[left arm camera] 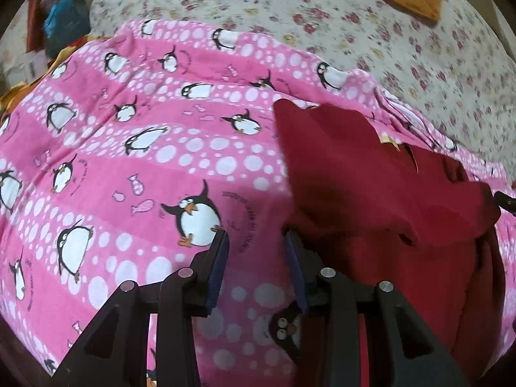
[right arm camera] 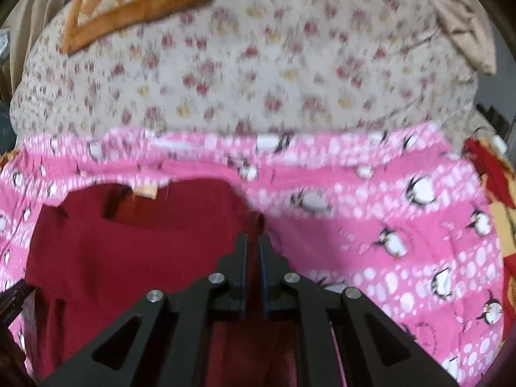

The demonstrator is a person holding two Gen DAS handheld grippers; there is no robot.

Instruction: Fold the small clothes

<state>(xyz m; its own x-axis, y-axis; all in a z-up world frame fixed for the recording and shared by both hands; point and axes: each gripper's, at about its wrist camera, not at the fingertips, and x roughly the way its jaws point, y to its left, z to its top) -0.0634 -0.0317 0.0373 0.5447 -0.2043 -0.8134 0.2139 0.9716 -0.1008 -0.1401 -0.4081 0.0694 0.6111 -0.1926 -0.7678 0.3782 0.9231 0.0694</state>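
Observation:
A small dark red garment (left arm camera: 380, 187) lies on a pink penguin-print cloth (left arm camera: 145, 148), partly folded over itself. My left gripper (left arm camera: 256, 235) is open and empty, its right finger at the garment's left edge. In the right wrist view the red garment (right arm camera: 129, 245) fills the lower left, its neckline and a tag toward the far side. My right gripper (right arm camera: 253, 238) has its jaws nearly closed on the garment's right edge; the red fabric runs between the pads.
The pink cloth (right arm camera: 403, 225) lies on a floral bedsheet (right arm camera: 242, 74). An orange checked blanket (right arm camera: 138, 3) lies at the far side. Coloured clutter (left arm camera: 61, 19) sits past the bed's left edge.

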